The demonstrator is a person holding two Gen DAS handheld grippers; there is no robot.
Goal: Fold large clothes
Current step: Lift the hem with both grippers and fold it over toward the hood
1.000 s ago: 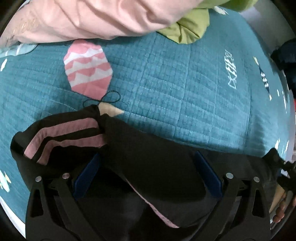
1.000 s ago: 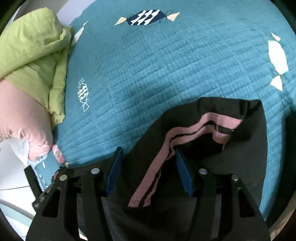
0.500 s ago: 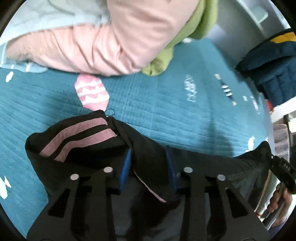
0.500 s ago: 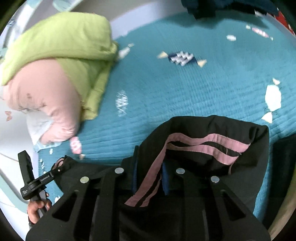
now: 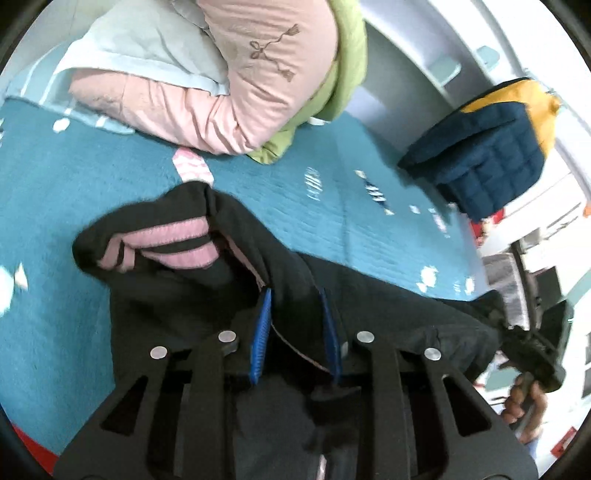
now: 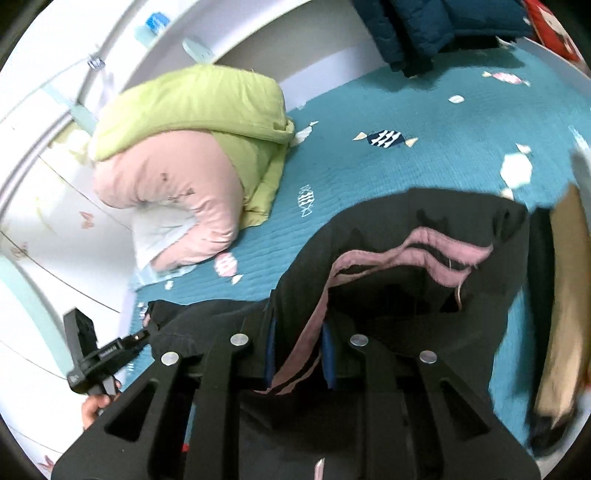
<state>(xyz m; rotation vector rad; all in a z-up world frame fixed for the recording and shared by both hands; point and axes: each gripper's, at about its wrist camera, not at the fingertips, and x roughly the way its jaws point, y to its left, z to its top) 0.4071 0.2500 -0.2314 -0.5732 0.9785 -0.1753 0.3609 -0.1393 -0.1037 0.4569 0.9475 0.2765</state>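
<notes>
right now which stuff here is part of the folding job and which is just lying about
Part of the job:
- black garment with pink stripes
- left hand-held gripper, pinching it, jaws closing
- right hand-held gripper, shut on it

Just lying about:
- pink and green bedding
- navy quilted jacket
- teal bedspread, the work surface

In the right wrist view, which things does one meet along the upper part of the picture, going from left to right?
Pink quilt → green quilt → dark fish print on the teal bedspread → navy padded jacket.

Matt black cloth garment [image 5: 369, 295], quilted bedspread [image 5: 92, 184]
</notes>
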